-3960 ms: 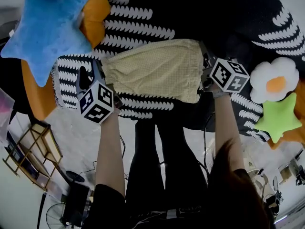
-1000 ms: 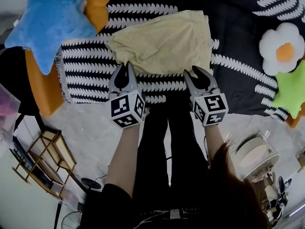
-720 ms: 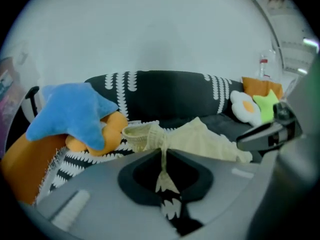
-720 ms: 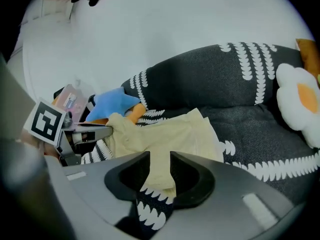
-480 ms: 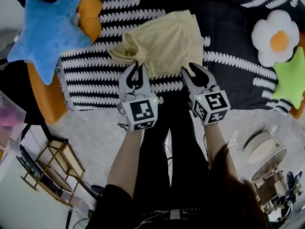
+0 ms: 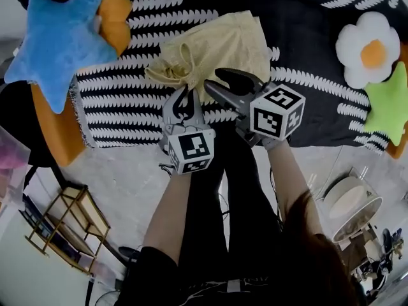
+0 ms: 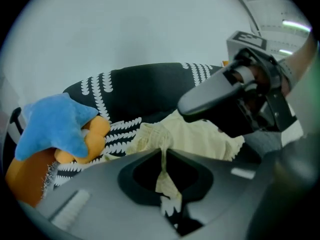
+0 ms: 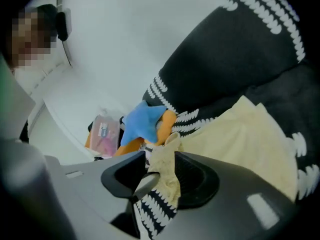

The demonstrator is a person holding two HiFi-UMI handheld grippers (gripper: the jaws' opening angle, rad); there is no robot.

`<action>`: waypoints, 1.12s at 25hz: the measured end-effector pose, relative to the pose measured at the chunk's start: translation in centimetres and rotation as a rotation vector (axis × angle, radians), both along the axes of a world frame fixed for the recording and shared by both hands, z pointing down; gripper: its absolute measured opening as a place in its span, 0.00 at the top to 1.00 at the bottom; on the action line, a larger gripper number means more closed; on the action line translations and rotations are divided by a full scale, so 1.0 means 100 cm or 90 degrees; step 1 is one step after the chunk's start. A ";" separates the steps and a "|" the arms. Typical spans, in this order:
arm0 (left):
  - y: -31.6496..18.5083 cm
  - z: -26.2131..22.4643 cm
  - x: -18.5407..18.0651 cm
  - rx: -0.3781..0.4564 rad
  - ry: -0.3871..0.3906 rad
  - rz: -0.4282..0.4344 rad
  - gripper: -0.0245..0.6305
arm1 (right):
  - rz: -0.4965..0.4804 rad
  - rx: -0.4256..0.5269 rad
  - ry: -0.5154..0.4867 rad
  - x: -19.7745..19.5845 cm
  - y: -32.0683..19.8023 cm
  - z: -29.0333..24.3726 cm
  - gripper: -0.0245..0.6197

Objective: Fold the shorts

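On black, white-patterned blanket [image 6: 306, 37], near its front edge: shorts [image 6: 223, 43], pale yellow, partly folded, near hem bunched up. Hem corner was held by left gripper [image 6: 185, 93], jaws closed on a thin pinch of cloth that ran up between them. Just beside it, right gripper [image 6: 213, 80]: jaws had just been opening and stood apart, a crumpled fold of shorts lying loose between the fingers [image 8: 225, 184], not clamped. Blue star cushion [image 6: 57, 37] lay left of the shorts, apart. Writing: each cube [image 6: 191, 150] bore black-and-white squares; pink packet [image 8: 102, 134] carried a label too small to read.
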State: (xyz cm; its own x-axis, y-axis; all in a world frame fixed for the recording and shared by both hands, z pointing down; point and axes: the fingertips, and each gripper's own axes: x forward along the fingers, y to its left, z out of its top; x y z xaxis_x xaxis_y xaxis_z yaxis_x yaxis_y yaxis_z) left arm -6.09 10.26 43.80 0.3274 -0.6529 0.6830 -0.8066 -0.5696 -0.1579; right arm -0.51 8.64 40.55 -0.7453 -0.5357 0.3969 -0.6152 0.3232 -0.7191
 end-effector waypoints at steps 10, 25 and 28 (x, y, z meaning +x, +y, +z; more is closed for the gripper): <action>0.009 0.014 0.000 0.013 -0.007 0.042 0.96 | -0.122 -0.070 0.057 -0.053 -0.005 0.035 0.78; -0.021 0.055 -0.117 -0.124 0.089 -0.232 0.96 | -0.113 -0.053 0.077 -0.054 -0.011 0.046 0.81; -0.038 0.058 -0.109 -0.122 0.127 -0.221 0.96 | -0.142 -0.028 0.072 -0.061 -0.008 0.041 0.75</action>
